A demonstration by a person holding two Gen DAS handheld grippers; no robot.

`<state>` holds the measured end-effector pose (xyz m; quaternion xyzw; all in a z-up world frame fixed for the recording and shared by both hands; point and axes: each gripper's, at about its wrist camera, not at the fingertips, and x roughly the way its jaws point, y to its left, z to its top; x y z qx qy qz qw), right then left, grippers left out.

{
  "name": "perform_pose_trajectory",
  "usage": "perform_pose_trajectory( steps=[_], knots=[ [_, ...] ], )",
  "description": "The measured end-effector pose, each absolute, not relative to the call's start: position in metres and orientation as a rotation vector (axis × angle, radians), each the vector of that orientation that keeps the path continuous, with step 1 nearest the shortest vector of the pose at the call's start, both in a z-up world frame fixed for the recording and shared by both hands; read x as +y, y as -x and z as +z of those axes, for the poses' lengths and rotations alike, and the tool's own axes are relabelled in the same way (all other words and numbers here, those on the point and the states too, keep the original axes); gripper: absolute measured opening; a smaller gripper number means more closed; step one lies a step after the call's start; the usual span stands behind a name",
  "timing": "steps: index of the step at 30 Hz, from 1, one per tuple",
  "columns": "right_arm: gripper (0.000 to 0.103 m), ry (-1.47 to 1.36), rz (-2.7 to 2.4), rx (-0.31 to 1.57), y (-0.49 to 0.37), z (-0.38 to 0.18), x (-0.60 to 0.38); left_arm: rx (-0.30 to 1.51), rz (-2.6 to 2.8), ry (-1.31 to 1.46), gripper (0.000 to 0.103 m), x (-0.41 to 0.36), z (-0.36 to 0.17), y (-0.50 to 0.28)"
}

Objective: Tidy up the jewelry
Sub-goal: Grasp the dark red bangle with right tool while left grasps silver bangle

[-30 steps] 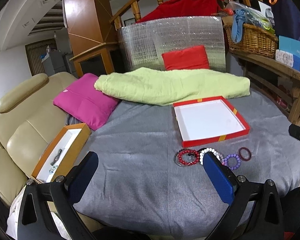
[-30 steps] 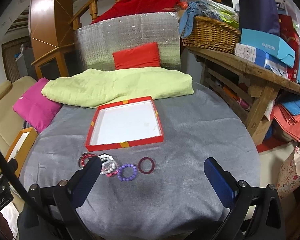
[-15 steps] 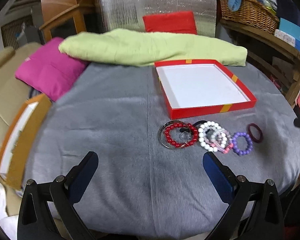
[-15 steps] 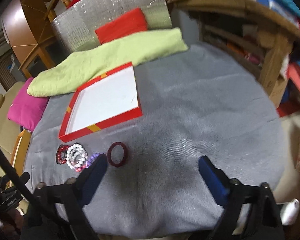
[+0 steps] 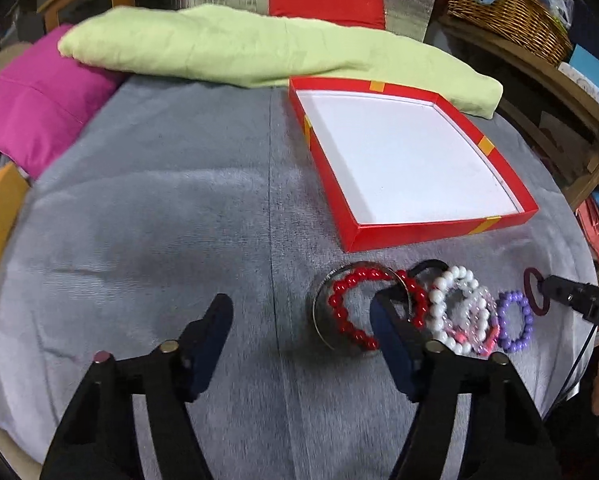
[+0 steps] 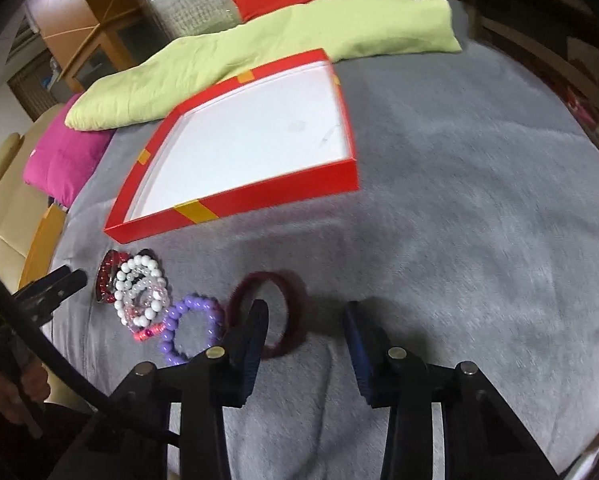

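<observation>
Left gripper (image 5: 301, 316): jaws parted and just closing in, nothing between them but grey cloth; its right finger stood over the near edge of the red bead bracelet (image 5: 373, 309), contact not clear.
Right gripper (image 6: 305, 322): jaws narrower, also just closing in, pads pressing on nothing; its left finger overlapped the dark red ring bracelet (image 6: 273, 314), whose far rim lay in the gap between the fingers. Touching or hovering could not be told.
Bracelets: a row on the grey cloth (image 5: 159, 208) just in front of the red box (image 5: 445, 236). From the left: a metal bangle (image 5: 319, 308) with the red bead bracelet lying in it, a white bead bracelet (image 5: 443, 308), a clear pink one (image 5: 479, 320), a purple bead bracelet (image 5: 515, 320), then the dark red ring.
Red box: shallow, white inside, nothing in it, yellow tabs on its rim.
Left wrist view only: the metal bangle plain to see; a wicker basket (image 5: 511, 12) on a wooden shelf at upper right; the right gripper's fingertip coming in at the right edge beside the dark red ring.
Right wrist view only: the dark red ring in full; open cloth to the right of the box; the left gripper's fingertip at the left edge near the red beads; a hand (image 6: 19, 384) at lower left.
Both views: green folded cloth (image 5: 239, 44) behind the box, pink cushion (image 5: 39, 104) at left.
</observation>
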<state>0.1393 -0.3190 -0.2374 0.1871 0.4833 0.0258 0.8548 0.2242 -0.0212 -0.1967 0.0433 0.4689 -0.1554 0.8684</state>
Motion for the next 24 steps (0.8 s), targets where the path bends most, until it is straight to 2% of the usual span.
perform_pose_trajectory(
  steps=[4,5,7,8,12,15,16,24],
  knots=[
    [0.026,-0.335,0.043,1.019,-0.144,-0.240,-0.309,1.015,-0.351,-0.066,0.061,-0.021,-0.204,-0.235],
    [0.018,-0.318,0.042,1.014,-0.145,-0.240,-0.306,1.018,-0.348,-0.074,0.055,-0.022,-0.206,-0.238],
    [0.009,-0.304,0.037,1.012,-0.148,-0.242,-0.303,1.029,-0.356,-0.069,0.044,-0.024,-0.209,-0.240],
    [0.008,-0.300,0.032,1.009,-0.147,-0.242,-0.304,1.033,-0.369,-0.056,0.039,-0.025,-0.209,-0.242],
    [0.006,-0.277,0.019,0.989,-0.146,-0.241,-0.299,1.020,-0.367,-0.065,0.031,-0.027,-0.209,-0.245],
    [0.006,-0.267,0.015,0.976,-0.145,-0.240,-0.297,1.009,-0.358,-0.053,0.018,-0.023,-0.209,-0.249],
    [0.006,-0.273,0.016,0.972,-0.145,-0.240,-0.297,1.002,-0.373,-0.037,0.004,-0.021,-0.207,-0.250],
    [0.006,-0.330,0.041,0.936,-0.145,-0.231,-0.297,0.969,-0.377,-0.023,0.003,-0.016,-0.199,-0.240]
  ],
)
